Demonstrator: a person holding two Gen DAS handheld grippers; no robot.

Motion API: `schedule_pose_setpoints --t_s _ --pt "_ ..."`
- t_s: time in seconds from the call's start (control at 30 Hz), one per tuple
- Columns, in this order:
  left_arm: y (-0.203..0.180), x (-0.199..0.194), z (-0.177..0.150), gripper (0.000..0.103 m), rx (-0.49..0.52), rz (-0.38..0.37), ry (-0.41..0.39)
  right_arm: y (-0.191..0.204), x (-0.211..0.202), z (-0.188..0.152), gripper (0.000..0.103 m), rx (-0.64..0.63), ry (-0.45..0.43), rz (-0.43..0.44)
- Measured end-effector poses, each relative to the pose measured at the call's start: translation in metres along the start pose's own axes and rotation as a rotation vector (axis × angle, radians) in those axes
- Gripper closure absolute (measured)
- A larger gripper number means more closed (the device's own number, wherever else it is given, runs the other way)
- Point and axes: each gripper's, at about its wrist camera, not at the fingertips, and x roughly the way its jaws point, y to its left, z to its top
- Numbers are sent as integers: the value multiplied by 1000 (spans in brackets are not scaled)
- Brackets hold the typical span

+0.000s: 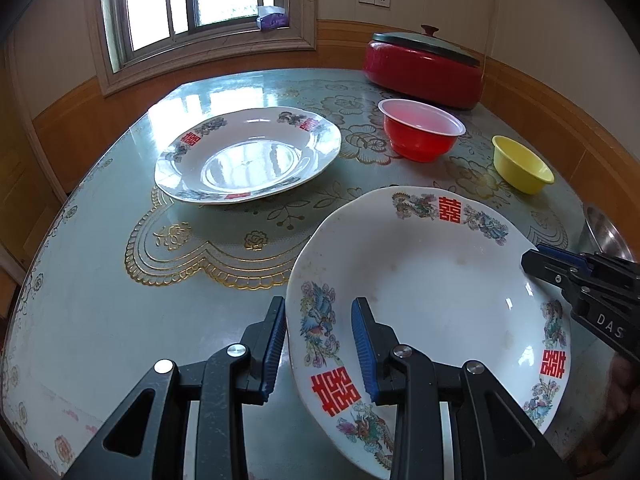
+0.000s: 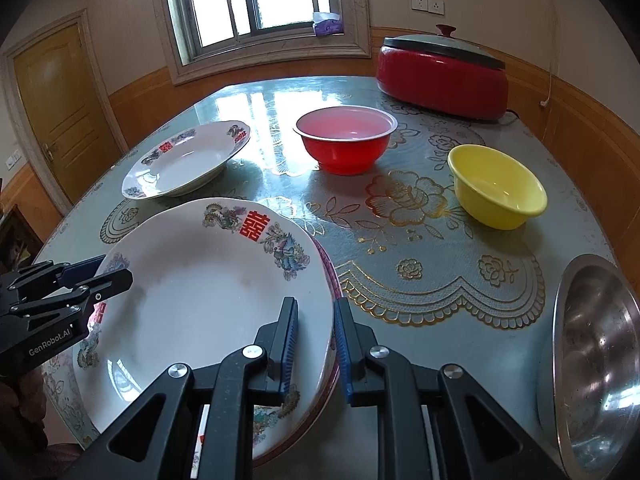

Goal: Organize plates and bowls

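While both sets of jaws clamp opposite rims of a decorated plate [image 1: 432, 280], the left gripper [image 1: 320, 344] straddles its edge at lower centre of its view and the right gripper [image 2: 316, 344] pinches the far rim, pads pressed on it. A pink-edged dish shows just beneath that plate. Across the tabletop [image 1: 120, 300], a second plate [image 1: 248, 152] sits upper left, a red bowl [image 1: 420, 132] and yellow bowl [image 1: 520, 164] upper right, a steel bowl [image 2: 596, 360] at right.
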Motion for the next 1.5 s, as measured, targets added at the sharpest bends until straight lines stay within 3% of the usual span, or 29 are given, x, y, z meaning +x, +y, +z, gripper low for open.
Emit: schedule_pose_setpoints --t_s 0.2,0.33,0.5,0.73,1.0,1.23,1.5 --pt "12 -13 -3 69 -4 -19 -25 5 -1 1 83 20 6 -56" --pt "29 -17 -7 65 -28 -42 -24 16 -16 2 72 38 -48 -155" --pt "45 -24 -9 59 -27 -60 -33 42 -30 6 70 46 -103 -193" --pt "67 -25 -10 58 13 -88 -18 95 -23 5 65 59 -88 -135" --pt "92 -20 -15 49 49 -128 0 141 -12 3 63 105 -75 -102" --pt "96 -13 -19 45 47 -160 26 151 -13 -5 63 124 -51 -108" --pt "92 -19 -10 39 9 -94 22 141 -13 6 63 107 -62 -55"
